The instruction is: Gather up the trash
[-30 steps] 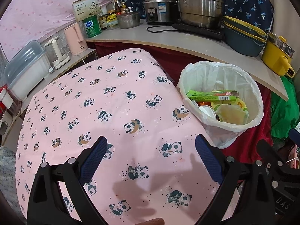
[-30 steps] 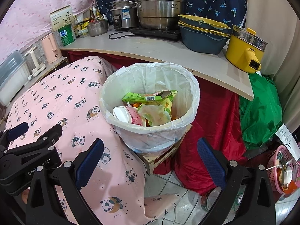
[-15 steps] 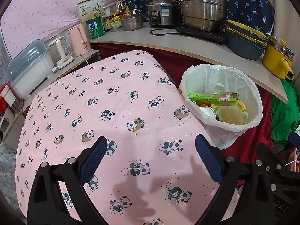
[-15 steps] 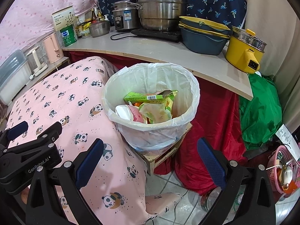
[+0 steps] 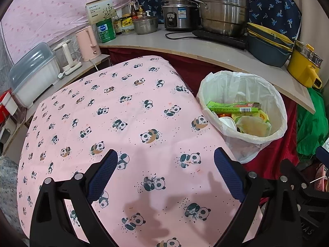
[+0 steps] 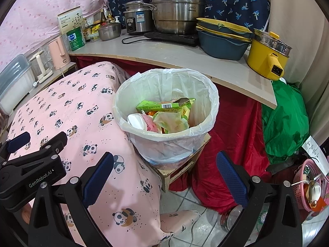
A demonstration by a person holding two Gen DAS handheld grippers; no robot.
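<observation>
A white bin (image 5: 277, 131) (image 6: 170, 144) lined with a white plastic bag stands on a low wooden stool beside the table. Inside it lie a green carton (image 5: 232, 107) (image 6: 160, 105), a white cup (image 6: 136, 121) and crumpled wrappers (image 6: 170, 122). The table wears a pink panda-print cloth (image 5: 115, 123) (image 6: 61, 111) with no loose trash showing on it. My left gripper (image 5: 165, 171) hovers open over the cloth's near part, nothing between its blue pads. My right gripper (image 6: 164, 175) is open and empty in front of the bin, with the left gripper's body at its lower left.
A grey counter (image 6: 164, 51) behind the bin holds steel pots (image 6: 176, 10), stacked blue-and-yellow bowls (image 6: 222, 39) and a yellow electric pot (image 6: 267, 55). A pink kettle (image 5: 87, 41) and plastic box (image 5: 30, 76) stand left. A green bag (image 6: 285, 119) and pink basket (image 6: 308, 187) sit on the floor at right.
Both grippers have drawn back slightly, so the table and the bin sit a little farther off and lower in each view. Both stay open and empty.
</observation>
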